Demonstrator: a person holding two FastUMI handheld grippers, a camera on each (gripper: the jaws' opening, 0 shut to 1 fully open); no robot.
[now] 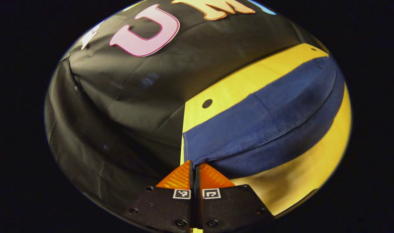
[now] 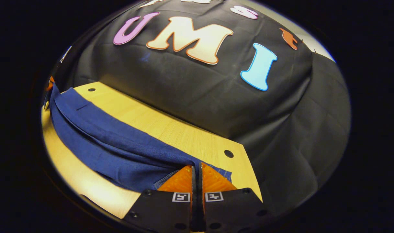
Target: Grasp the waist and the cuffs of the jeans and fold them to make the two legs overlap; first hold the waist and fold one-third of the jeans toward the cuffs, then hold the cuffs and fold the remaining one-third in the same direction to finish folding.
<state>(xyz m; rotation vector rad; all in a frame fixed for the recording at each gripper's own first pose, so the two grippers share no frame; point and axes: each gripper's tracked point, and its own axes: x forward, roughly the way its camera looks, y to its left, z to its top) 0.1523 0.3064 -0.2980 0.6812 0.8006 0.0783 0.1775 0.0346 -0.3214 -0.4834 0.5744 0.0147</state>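
Dark blue denim jeans (image 1: 261,126) lie stretched out on a pale yellow wood-grain table (image 1: 235,87), w/ black cloth booth wall behind. Fabric looks soft, fine-woven, matte; the table is smooth, w/ small round dark holes near its corners.

Left gripper view: jeans run as a long band from the left gripper (image 1: 195,166) at bottom centre away to the upper right, long axis roughly parallel to the table's far edge. A raised fold ridge runs lengthwise along the band, casting a shadow on the near side. Near end of the cloth has a stitched straight edge just above the fingers. Left gripper's two ribbed wedge-shaped fingers are closed almost fully, only a thin slit between them, pinching the corner of the denim at the table's end.

Right gripper view: same jeans (image 2: 119,145) run from the right gripper (image 2: 197,168) at bottom centre away to the upper left, w/ lengthwise pleats & a lighter inner face showing just by the fingers. Right gripper's ribbed fingers are likewise pressed nearly together, w/ denim bunched between them, near the table (image 2: 184,136) corner hole.

Which end is waist & which cuffs: can't tell for sure.
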